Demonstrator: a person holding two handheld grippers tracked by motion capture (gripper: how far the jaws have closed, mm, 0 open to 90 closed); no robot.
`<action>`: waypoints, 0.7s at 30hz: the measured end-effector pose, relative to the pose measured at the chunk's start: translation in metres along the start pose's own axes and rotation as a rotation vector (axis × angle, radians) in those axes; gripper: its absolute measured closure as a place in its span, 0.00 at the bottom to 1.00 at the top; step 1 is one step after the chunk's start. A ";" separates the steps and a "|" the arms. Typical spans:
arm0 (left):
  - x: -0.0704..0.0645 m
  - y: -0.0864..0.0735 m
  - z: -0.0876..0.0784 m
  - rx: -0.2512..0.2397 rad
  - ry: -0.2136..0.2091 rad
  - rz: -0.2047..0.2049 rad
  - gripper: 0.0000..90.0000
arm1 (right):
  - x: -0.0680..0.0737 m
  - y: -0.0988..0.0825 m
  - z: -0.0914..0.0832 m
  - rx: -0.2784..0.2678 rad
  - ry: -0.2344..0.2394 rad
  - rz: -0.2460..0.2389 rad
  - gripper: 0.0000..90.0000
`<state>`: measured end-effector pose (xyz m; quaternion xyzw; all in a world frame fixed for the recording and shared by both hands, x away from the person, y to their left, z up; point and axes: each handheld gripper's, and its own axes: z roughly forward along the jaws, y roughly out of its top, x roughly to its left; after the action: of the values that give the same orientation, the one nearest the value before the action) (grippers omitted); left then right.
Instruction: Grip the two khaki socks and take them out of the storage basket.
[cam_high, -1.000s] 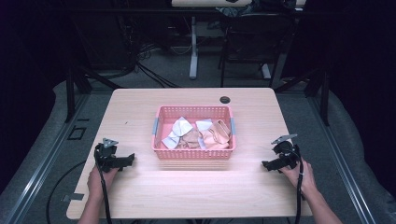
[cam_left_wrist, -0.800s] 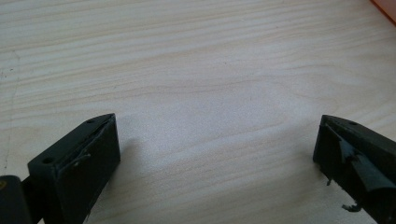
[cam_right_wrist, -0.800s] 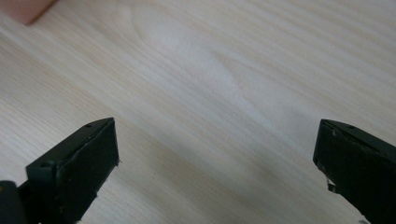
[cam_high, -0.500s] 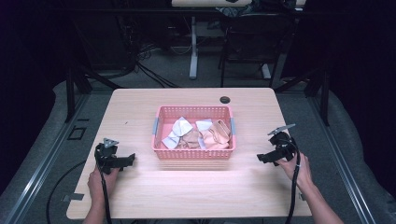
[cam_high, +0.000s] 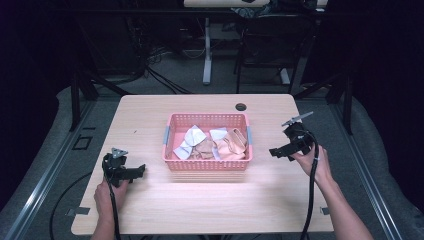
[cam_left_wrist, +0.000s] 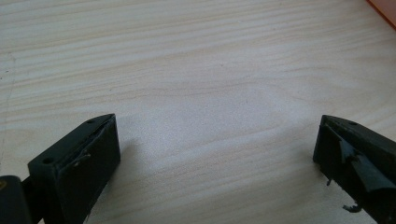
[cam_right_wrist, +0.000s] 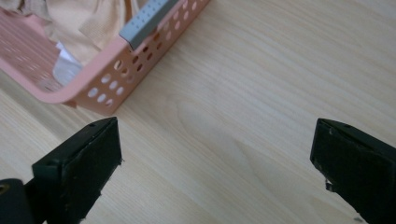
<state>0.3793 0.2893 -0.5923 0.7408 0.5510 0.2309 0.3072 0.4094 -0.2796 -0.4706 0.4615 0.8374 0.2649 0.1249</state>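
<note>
Nothing is out of the basket (cam_high: 206, 162) yet: both grippers, left (cam_high: 139, 171) and right (cam_high: 274, 151), gape wide and empty (cloths (cam_high: 212, 145) untouched inside), so all the picking remains.

High view sits above the person's side of the table (cam_high: 210, 210), facing fwd and down; it takes in the whole tabletop plus floor beyond the far edge. Left gripper view rides low, v. close to the wood near the tabletop's front-left corner, looking along its own jaws; a sliver of pink basket (cam_left_wrist: 384, 8) clips its top-right corner. Right gripper view hangs a bit higher by the right edge, aimed across at the basket's corner. All three share that basket; high and right also share its grey handle (cam_right_wrist: 147, 21).
</note>
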 end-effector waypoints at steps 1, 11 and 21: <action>0.000 0.000 0.000 0.000 0.000 0.000 0.00 | 0.002 0.005 -0.002 0.005 0.005 -0.010 0.02; 0.000 0.000 0.000 -0.001 0.001 0.003 0.01 | 0.029 0.054 -0.004 0.051 0.039 -0.089 0.03; 0.000 0.000 0.000 0.001 0.000 0.001 0.01 | 0.057 0.093 0.011 0.070 0.054 -0.153 0.04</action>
<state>0.3793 0.2888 -0.5921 0.7413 0.5507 0.2308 0.3065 0.4487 -0.1878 -0.4255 0.3930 0.8820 0.2374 0.1060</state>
